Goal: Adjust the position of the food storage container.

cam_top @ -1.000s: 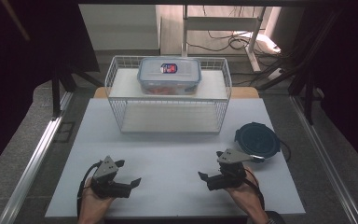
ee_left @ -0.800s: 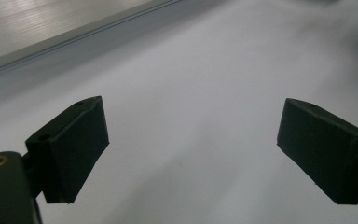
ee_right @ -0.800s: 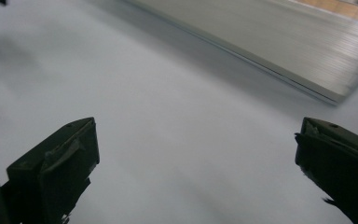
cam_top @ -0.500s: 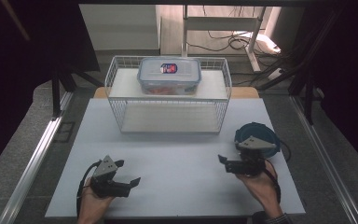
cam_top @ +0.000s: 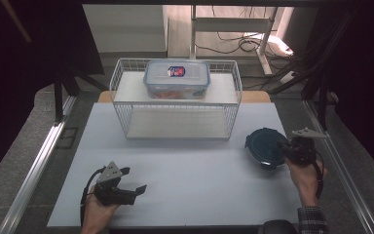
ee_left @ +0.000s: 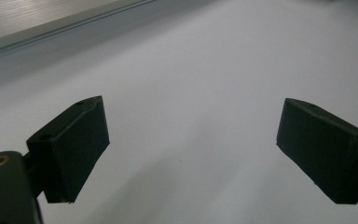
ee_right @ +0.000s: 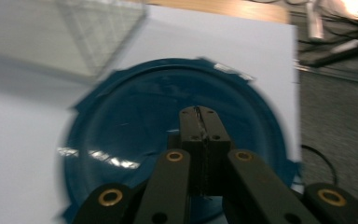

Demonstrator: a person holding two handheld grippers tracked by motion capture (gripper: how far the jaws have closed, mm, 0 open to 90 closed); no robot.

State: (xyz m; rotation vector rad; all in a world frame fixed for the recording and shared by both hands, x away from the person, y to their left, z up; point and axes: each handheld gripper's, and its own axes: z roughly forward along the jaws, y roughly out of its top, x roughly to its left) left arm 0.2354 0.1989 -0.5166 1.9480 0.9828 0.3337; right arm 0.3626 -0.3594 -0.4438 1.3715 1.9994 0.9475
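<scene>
Right gripper [ee_right: 200, 112] fingers pressed together, nothing between them, tips hovering over the middle of the round blue lid [ee_right: 135, 140]; cannot tell whether they touch it. The lid sits on a dark round container [cam_top: 265, 148] at the right edge of the tabletop [cam_top: 185, 185], just right of the wire basket [cam_top: 175, 105].

Left gripper [ee_left: 193, 149] fingers spread wide, holding nothing, bare white surface beneath them.

Change over the last second: the right gripper has travelled from the near centre-right of the tabletop out to the container, and now sits at its right rim with the hand [cam_top: 304, 175] behind it. The left gripper [cam_top: 126, 190] has stayed put at the near left. The clear lidded box [cam_top: 177, 78] on the basket's upper shelf has not moved. Judgement: the round container is the thing in hand; the reach is finished, and pressing or gripping the lid is likely next, though closed fingers would have to open before any grasp.

View differences: the right gripper view gives the lid's tabs and glossy top, motion-blurred, and the closed fingertips over it. The high view gives the layout: container well apart from the left gripper, basket between and behind. The left gripper view adds the spread of that gripper's fingers
</scene>
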